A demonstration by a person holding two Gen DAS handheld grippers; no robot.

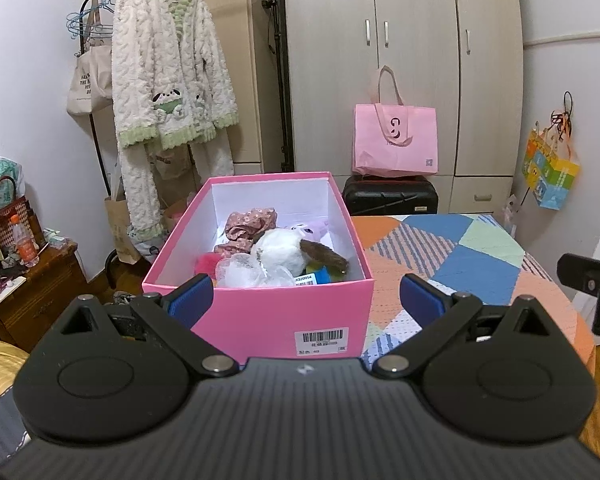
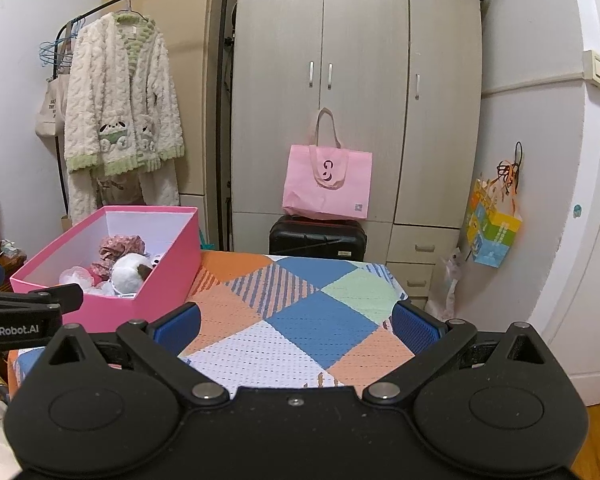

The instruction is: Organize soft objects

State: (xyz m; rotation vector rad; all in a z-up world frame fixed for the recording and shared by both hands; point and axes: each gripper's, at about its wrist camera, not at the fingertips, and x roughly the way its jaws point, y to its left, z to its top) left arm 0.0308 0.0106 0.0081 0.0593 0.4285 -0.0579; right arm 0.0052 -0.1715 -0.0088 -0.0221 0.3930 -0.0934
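The pink box (image 1: 260, 312) stands straight ahead of my left jaws, its near wall spanning the gap between them, and it holds the soft things: a white plush ball (image 1: 278, 254) with a brown ear, a floral scrunchie (image 1: 250, 226) behind it, a white mesh puff (image 1: 246, 274) at the near wall, something red and fuzzy (image 1: 208, 262) to the left, and a pale purple toy (image 1: 312, 230) toward the back. A barcode label (image 1: 323, 342) sits low on the near wall. My left gripper (image 1: 306, 298) has its jaws spread wide, empty, the blue pads on either side of the box front without touching it, as far as I can tell. My right gripper (image 2: 296, 326) is likewise wide open and holds nothing; ahead of its jaws lies only the patchwork cloth (image 2: 300, 320) covering the bench, with the box off to their left. Beyond the bench a pink tote bag (image 2: 327, 184) rests on a black suitcase (image 2: 318, 240) against the wardrobe (image 2: 360, 80), and a fluffy cream robe (image 2: 120, 100) hangs on a rack to the left.
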